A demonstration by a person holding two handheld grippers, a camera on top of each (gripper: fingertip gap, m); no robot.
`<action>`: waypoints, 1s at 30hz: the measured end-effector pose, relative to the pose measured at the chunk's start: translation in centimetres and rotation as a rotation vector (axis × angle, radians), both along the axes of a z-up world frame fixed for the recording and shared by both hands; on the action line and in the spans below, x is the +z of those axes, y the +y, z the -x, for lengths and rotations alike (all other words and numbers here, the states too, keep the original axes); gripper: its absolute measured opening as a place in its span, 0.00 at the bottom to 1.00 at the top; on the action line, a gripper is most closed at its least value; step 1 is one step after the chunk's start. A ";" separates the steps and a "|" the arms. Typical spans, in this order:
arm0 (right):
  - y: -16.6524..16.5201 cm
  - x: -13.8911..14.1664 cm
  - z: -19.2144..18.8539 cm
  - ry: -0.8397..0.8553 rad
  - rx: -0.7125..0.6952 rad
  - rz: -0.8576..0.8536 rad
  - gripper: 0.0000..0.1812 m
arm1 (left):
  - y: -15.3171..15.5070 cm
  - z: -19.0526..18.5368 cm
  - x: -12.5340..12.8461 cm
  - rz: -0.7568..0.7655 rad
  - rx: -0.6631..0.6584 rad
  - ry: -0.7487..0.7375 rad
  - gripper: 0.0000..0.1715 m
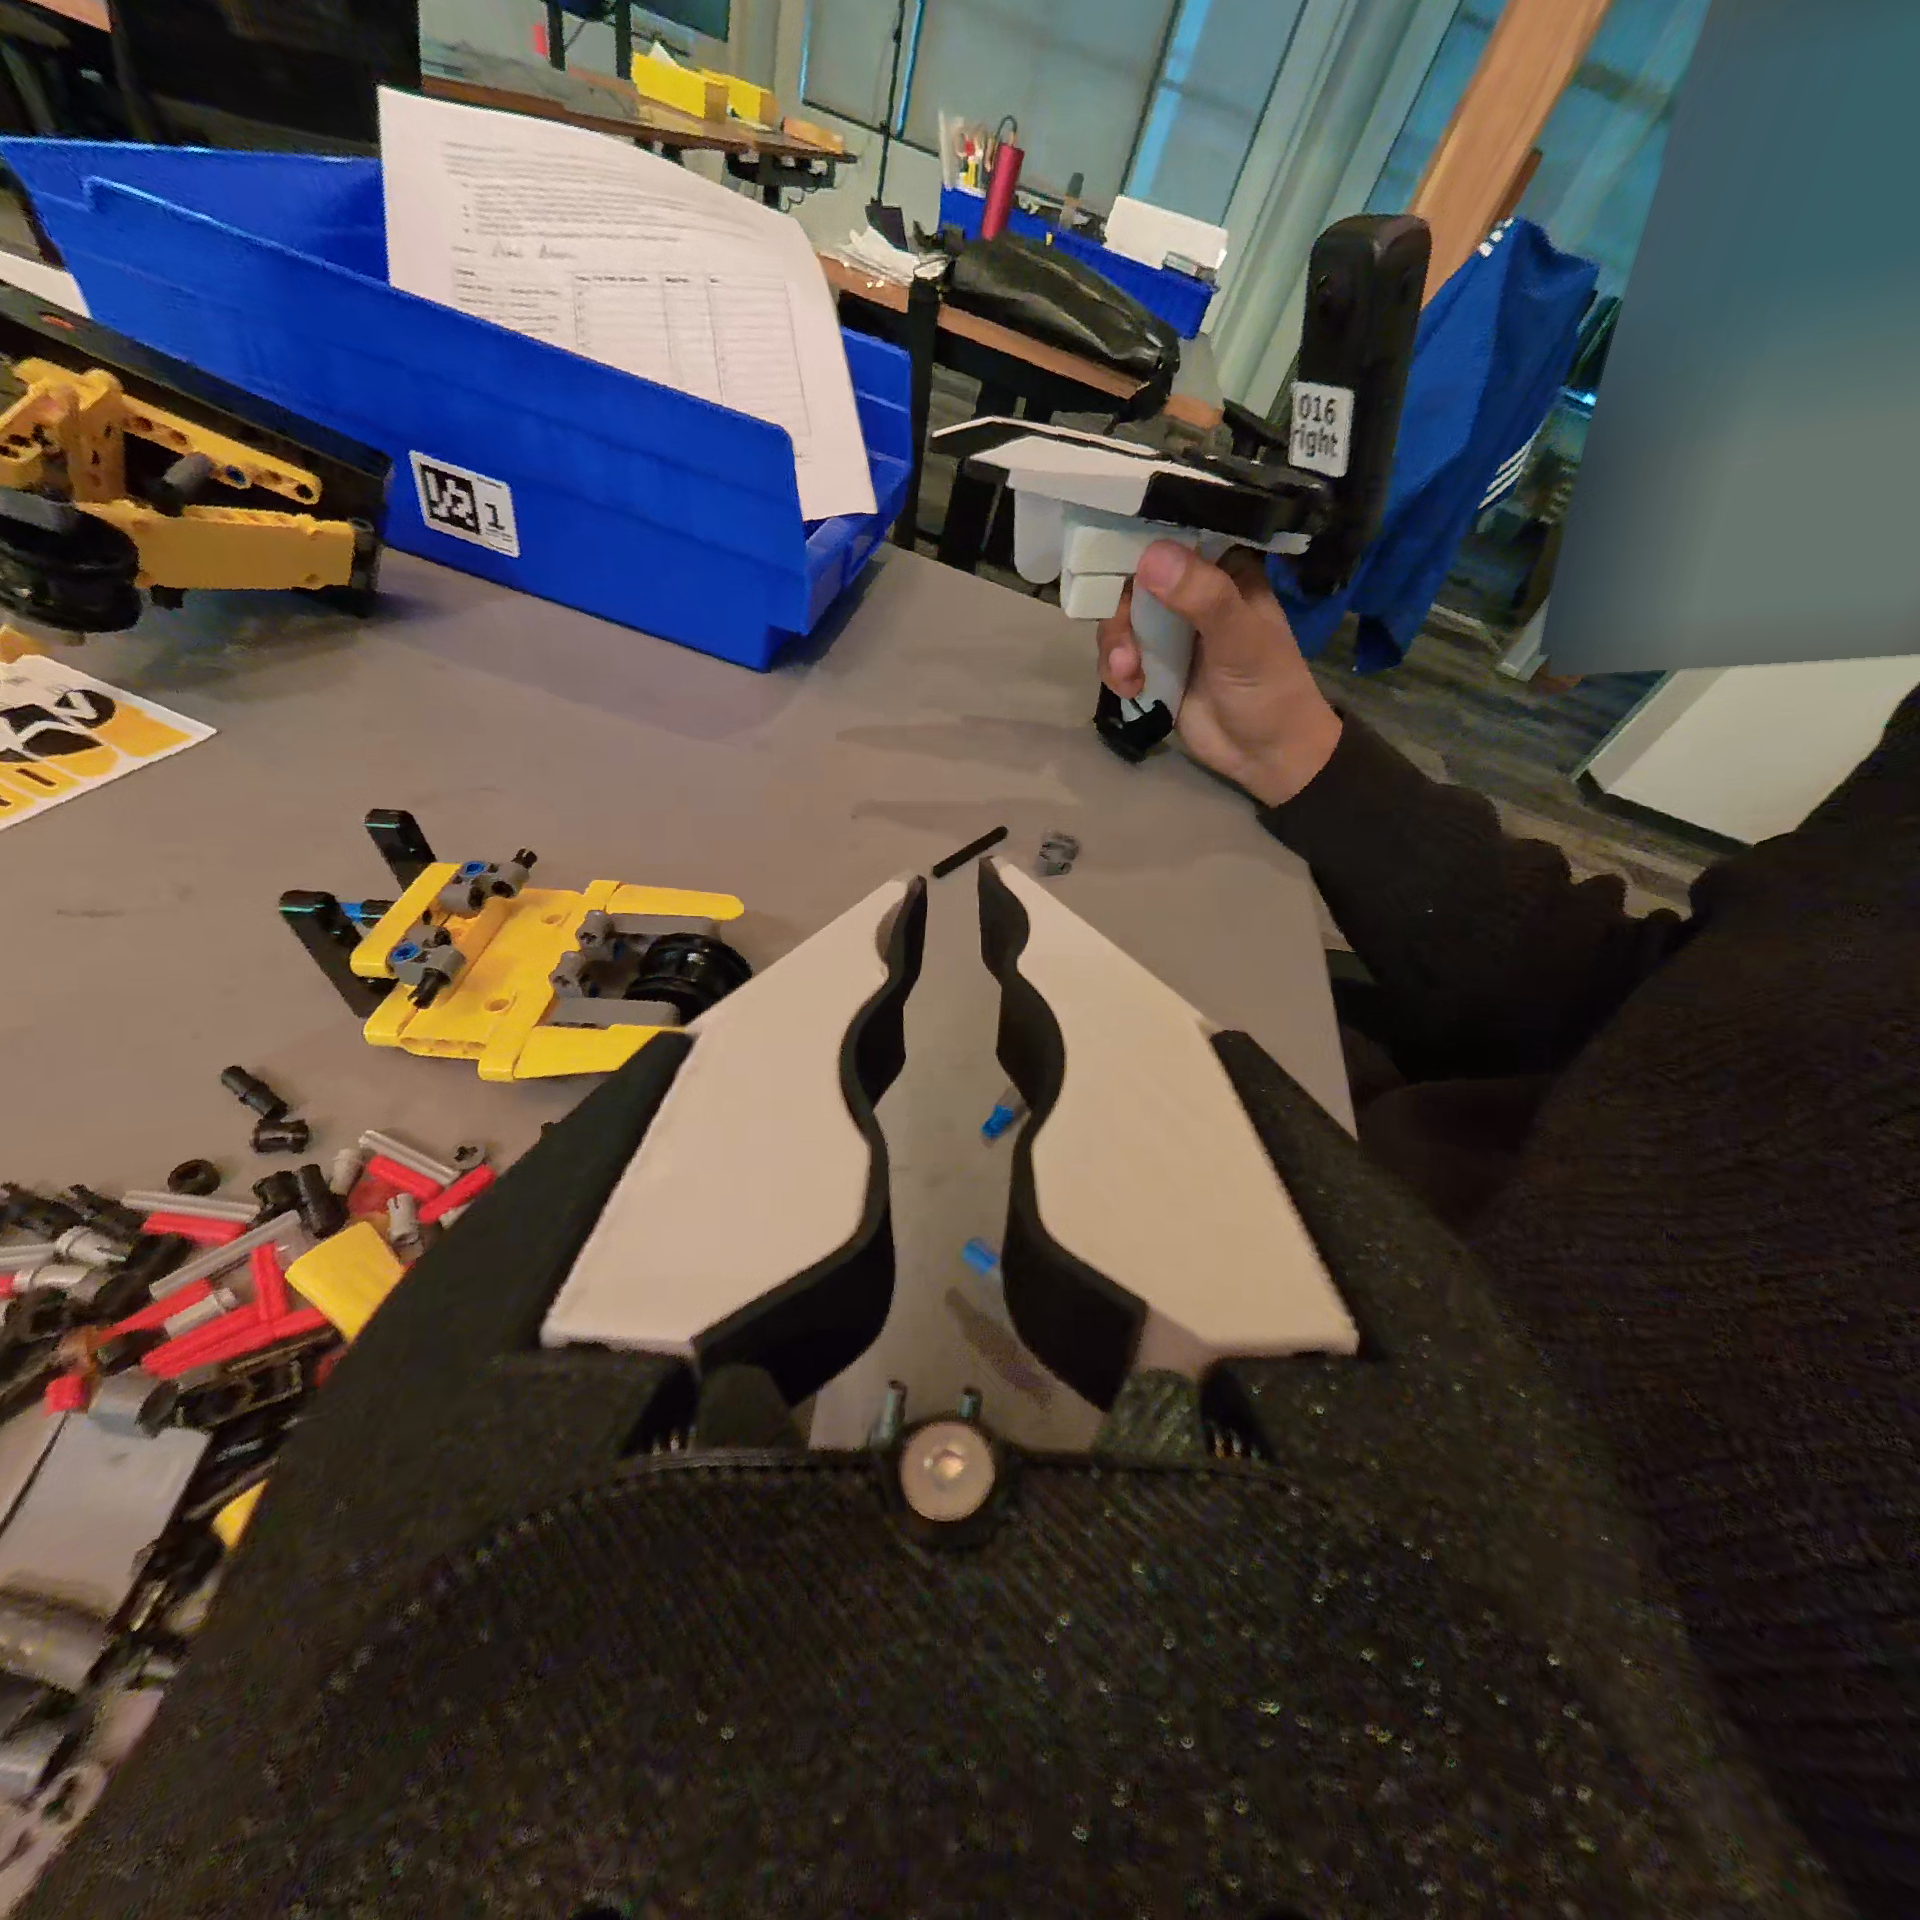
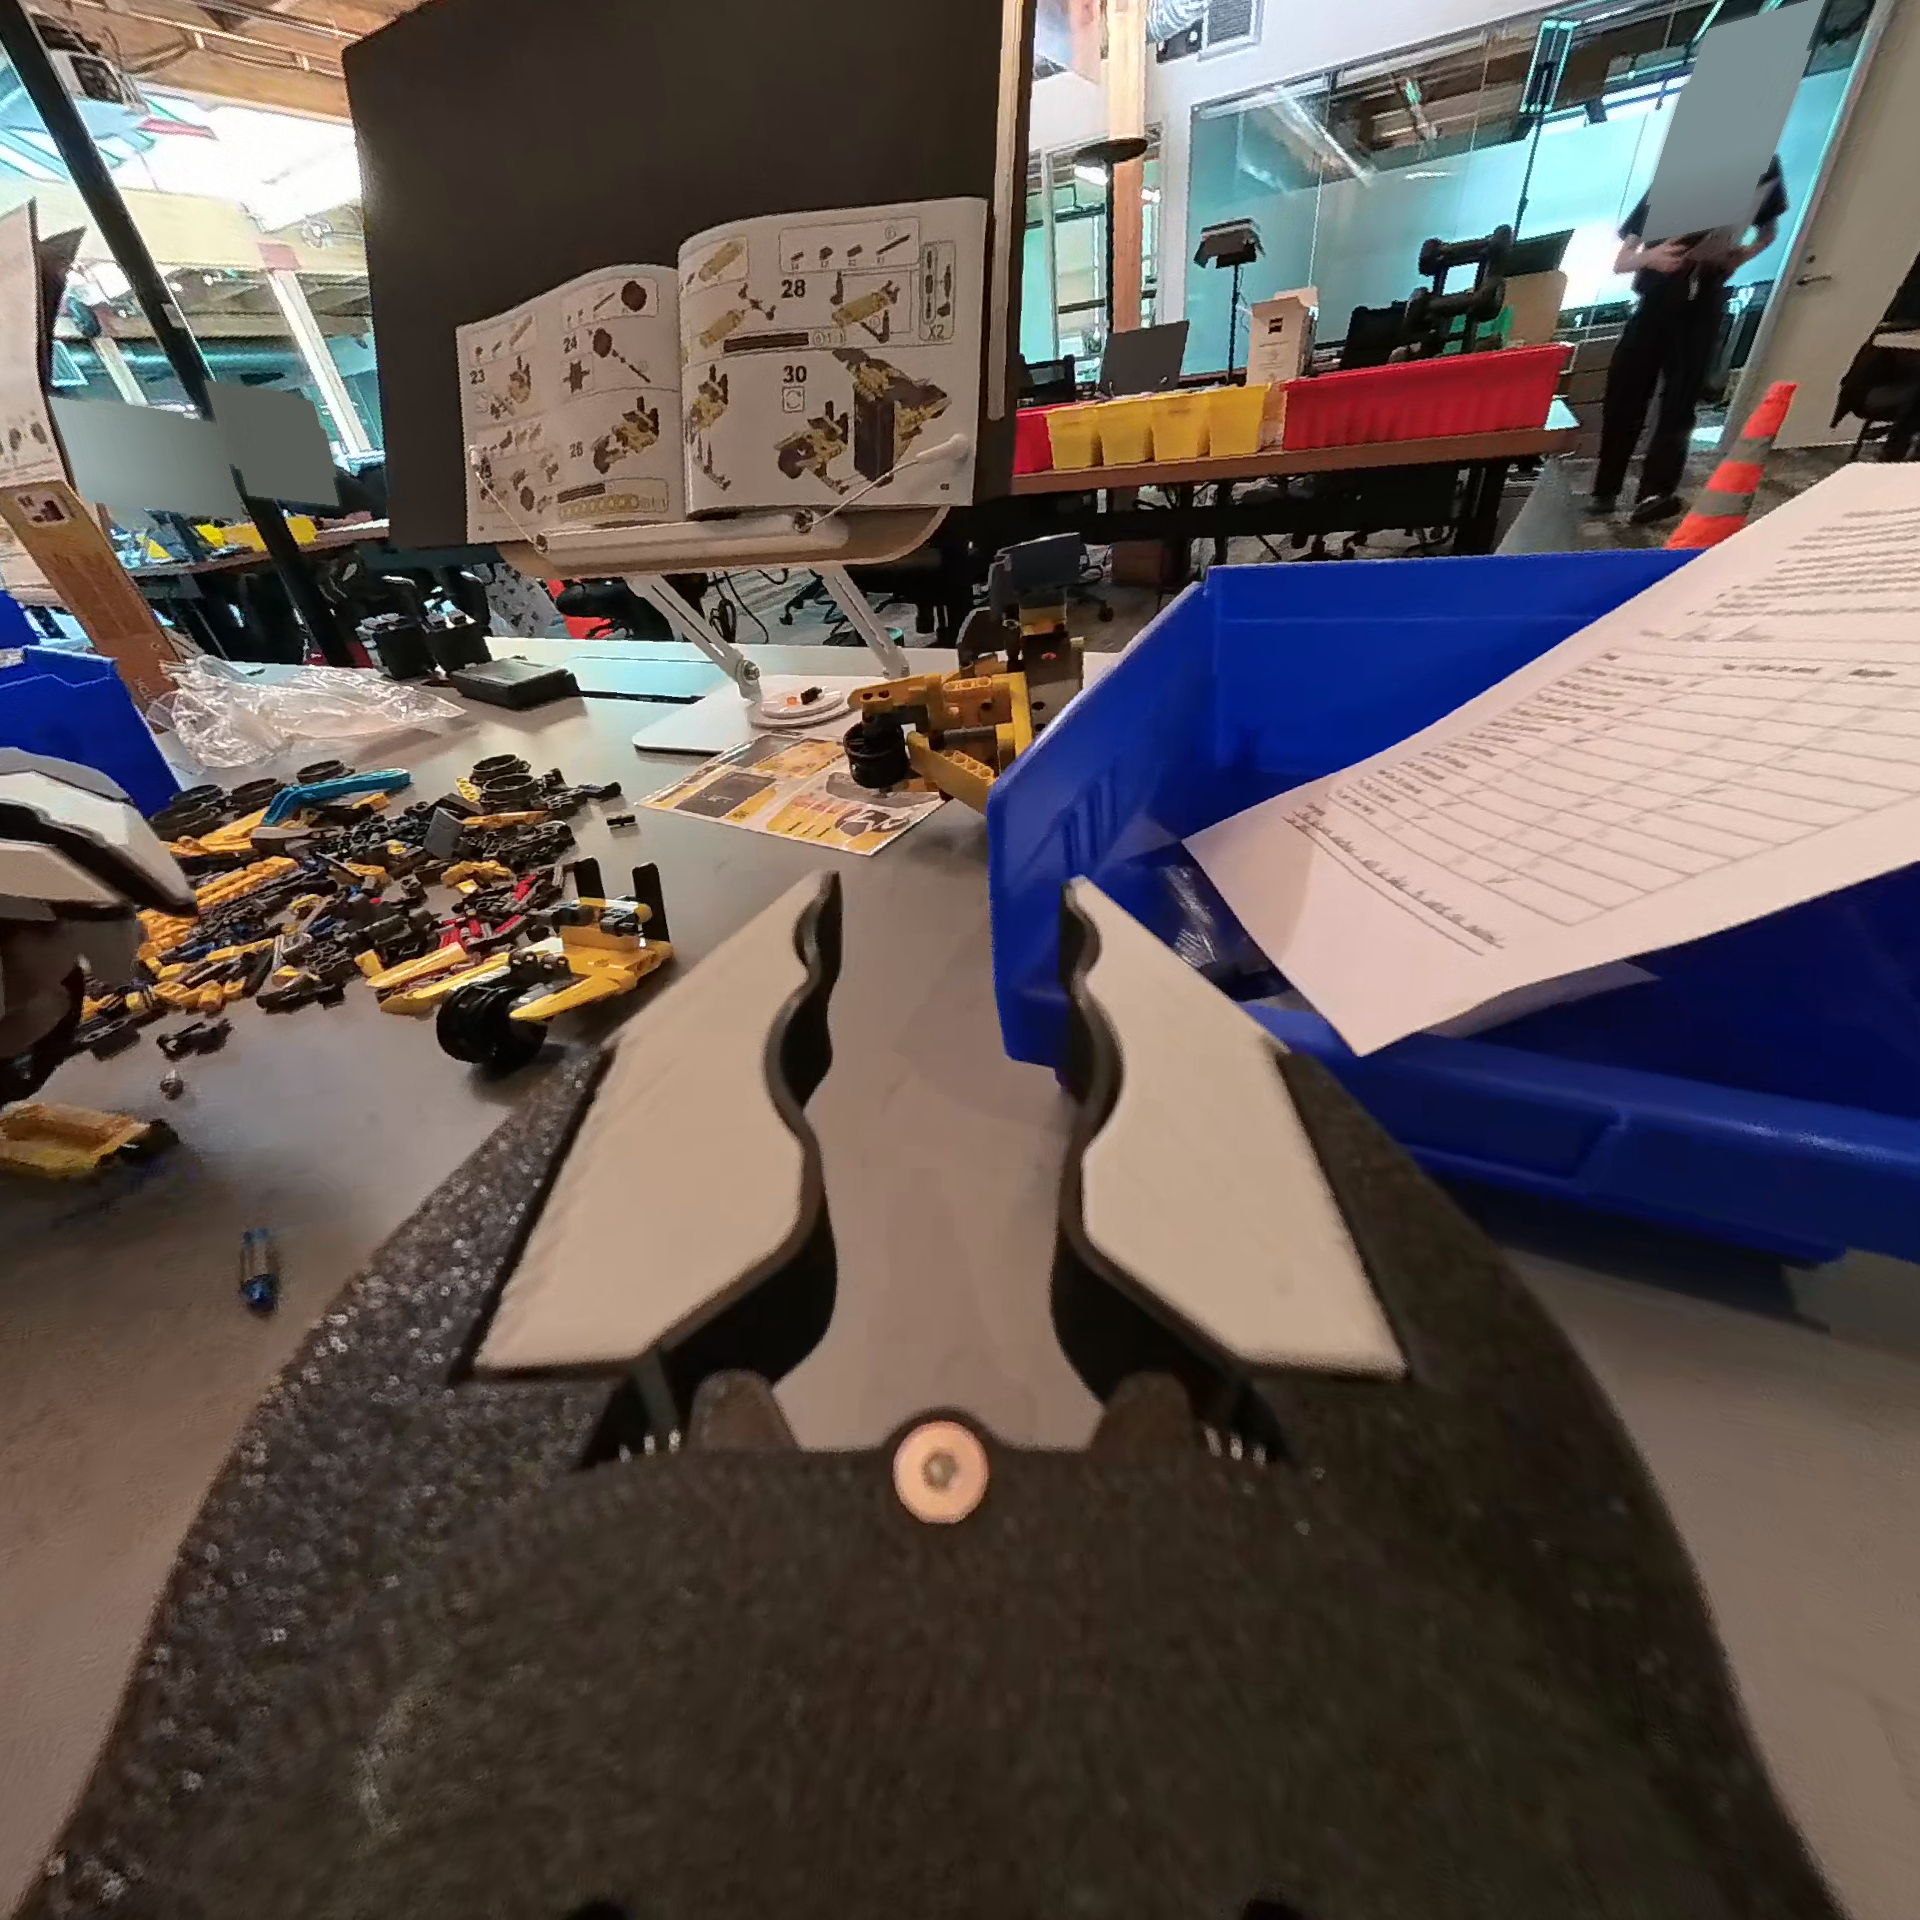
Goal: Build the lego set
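Grey-padded left gripper (image 1: 951, 883), jaws nearly together and empty, hovers low over the table (image 1: 644, 717) beside the yellow subassembly (image 1: 520, 966). Right gripper (image 2: 951, 904), jaws apart, empty, is raised clear beside the blue bin (image 2: 1299, 665); the instruction booklet (image 2: 727, 364) stands propped for viewing.

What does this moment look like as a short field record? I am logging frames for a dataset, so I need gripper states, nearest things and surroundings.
left gripper: jaws nearly closed with a slim gap, nothing held, low over the grey table
nearest to left: thin black pin, small grey connector
right gripper: jaws open, empty, raised above the table
nearest to right: blue bin holding a printed sheet
on table: yellow sub-assembly, loose parts pile, sticker sheet
behind: open instruction booklet on a stand
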State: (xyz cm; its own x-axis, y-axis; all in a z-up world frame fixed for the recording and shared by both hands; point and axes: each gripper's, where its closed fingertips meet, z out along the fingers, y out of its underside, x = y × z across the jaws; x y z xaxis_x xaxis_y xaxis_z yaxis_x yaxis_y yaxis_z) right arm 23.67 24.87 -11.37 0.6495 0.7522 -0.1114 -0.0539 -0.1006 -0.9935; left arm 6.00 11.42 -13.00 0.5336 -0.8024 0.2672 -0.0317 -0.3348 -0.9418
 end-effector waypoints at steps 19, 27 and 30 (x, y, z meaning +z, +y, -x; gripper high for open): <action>0.0 -0.1 0.0 -0.014 -0.011 -0.011 0.23 | 0.1 1.1 1.2 -0.081 0.073 0.022 0.07; -1.6 0.4 0.6 0.067 0.059 0.030 0.23 | 0.1 1.2 1.1 -0.092 0.083 0.033 0.09; -4.8 -0.6 2.1 -0.015 0.156 0.030 0.14 | 0.2 1.2 0.7 -0.089 0.090 0.056 0.10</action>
